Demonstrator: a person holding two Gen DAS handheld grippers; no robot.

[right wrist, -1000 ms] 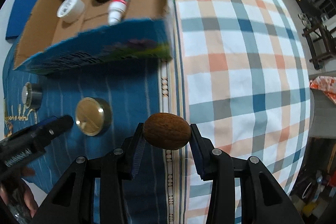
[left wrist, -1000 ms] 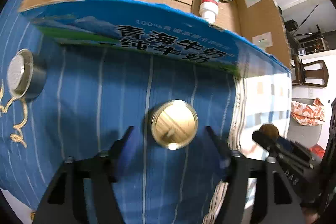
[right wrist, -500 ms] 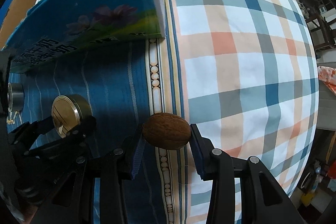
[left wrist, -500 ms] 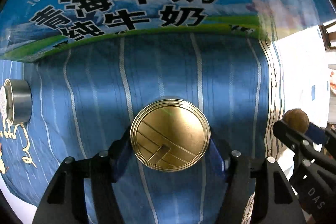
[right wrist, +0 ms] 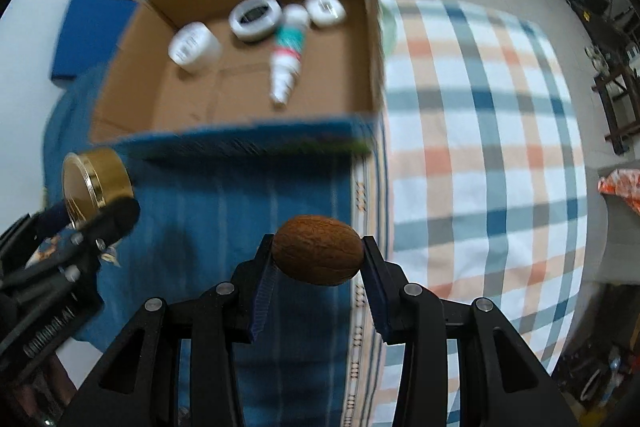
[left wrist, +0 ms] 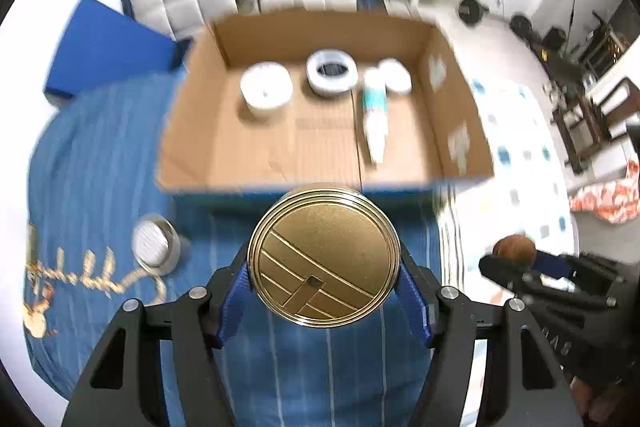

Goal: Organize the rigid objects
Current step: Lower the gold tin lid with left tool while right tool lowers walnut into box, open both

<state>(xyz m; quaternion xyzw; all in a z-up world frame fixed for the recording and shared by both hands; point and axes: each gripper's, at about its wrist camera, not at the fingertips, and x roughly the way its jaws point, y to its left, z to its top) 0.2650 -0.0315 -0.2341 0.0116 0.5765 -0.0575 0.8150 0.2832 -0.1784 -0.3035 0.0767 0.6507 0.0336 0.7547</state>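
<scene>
1. Two loads are up at once, and that is my first worry. My left gripper (left wrist: 324, 283) is pinching the gold tin (left wrist: 323, 255) across its rim, lid face toward the camera, lifted off the blue striped cloth (left wrist: 100, 163). Those fingers (left wrist: 234, 291) meet a smooth round metal edge, so I judge a jolt could let the tin turn or slide out.

2. My right gripper (right wrist: 318, 267) is clamped on the walnut (right wrist: 317, 250), held end to end between the pads. It is hard and curved, so I expect it could squirt sideways if I squeeze harder or knock anything.

3. Ahead of both grippers sits the cardboard box (left wrist: 456, 107), its blue near wall (right wrist: 256, 143) between me and the floor of the box. If I go forward without enough height, the tin or the nut may clip that wall and be pulled loose.

4. Inside, toward the far end, lie a white jar (left wrist: 266, 91), a ringed lid (left wrist: 332, 71), a tube (left wrist: 375, 119) on its side and a white puck (left wrist: 394, 75). Dropping from height could send the walnut rolling among them, or land the tin on the tube.

5. Both grippers are near each other, the right one just off to the side of the left, so I could bump them together over the box.

6. One silver tin (left wrist: 154, 245) sits on the cloth, to the left of my left gripper; a low sweep there could shove it.
</scene>
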